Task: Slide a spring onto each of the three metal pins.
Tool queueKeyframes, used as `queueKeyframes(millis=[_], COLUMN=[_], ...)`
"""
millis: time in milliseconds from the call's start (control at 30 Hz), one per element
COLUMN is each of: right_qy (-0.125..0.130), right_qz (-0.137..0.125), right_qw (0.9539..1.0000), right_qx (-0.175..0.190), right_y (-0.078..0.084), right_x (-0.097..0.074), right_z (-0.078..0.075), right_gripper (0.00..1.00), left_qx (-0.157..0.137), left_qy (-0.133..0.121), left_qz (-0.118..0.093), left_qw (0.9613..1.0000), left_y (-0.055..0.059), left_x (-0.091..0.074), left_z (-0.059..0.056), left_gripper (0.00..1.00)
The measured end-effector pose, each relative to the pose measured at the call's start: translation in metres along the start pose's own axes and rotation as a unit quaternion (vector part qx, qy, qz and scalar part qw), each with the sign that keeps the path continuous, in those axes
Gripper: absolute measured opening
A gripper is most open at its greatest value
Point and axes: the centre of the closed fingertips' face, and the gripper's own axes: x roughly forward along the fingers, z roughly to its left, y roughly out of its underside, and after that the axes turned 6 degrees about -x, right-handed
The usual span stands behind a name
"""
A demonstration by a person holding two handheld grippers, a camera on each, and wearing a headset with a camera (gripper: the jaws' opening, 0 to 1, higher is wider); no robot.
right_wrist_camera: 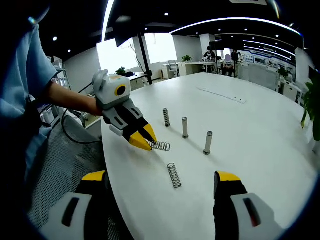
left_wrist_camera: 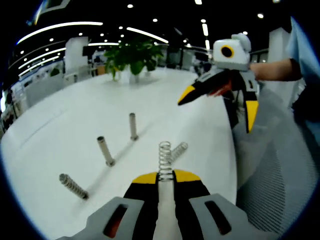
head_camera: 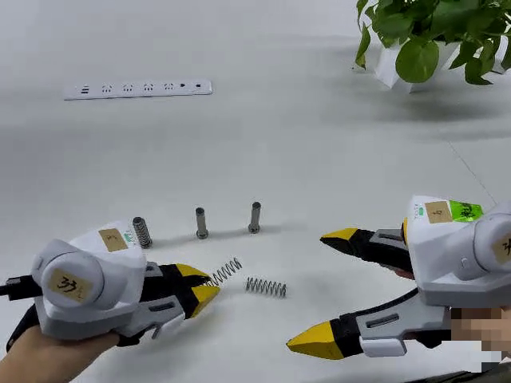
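Left gripper [head_camera: 209,287], nearest, clamps my spring [head_camera: 226,271] by one end, freeing its bore for a bare pin [head_camera: 201,223]; right gripper [head_camera: 306,291] gapes empty.

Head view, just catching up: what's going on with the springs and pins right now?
A person is working with two handheld grippers at a white table. The left gripper is shut on the end of a spring, in front of the pins. The leftmost pin already has a spring on it; the middle pin and the right pin are bare. A loose spring lies on the table before them. The right gripper is open, holding nothing.
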Motion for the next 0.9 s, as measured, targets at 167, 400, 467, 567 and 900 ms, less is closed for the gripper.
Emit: queueKeyframes(millis=[167,400,467,567,900], right_qy=[-0.049,-0.092,-0.098,-0.109,-0.135], right_qz=[0.002,0.01,0.012,0.018,0.03], right_qw=[0.9988,0.9953,0.9943,0.9927,0.9872], right_qx=[-0.005,-0.031,-0.04,-0.049,-0.079], right_y=[-0.013,-0.025,-0.028,-0.03,-0.032], right_x=[0.004,0.007,0.009,0.012,0.019], right_z=[0.012,0.025,0.027,0.028,0.029], right_gripper=[0.78,0.63,0.57,0.52,0.34], left_qx=[0.031,0.07,0.077,0.083,0.1], left_qy=[0.021,0.04,0.049,0.061,0.08], left_qz=[-0.004,-0.001,0.0,0.005,0.003], left_qw=[0.9993,0.9967,0.9958,0.9947,0.9917], left_y=[-0.011,-0.018,-0.019,-0.017,-0.02], left_x=[-0.007,-0.018,-0.02,-0.021,-0.024], left_z=[-0.011,-0.017,-0.019,-0.02,-0.028], left_gripper=[0.1,0.1,0.1,0.1,0.1])
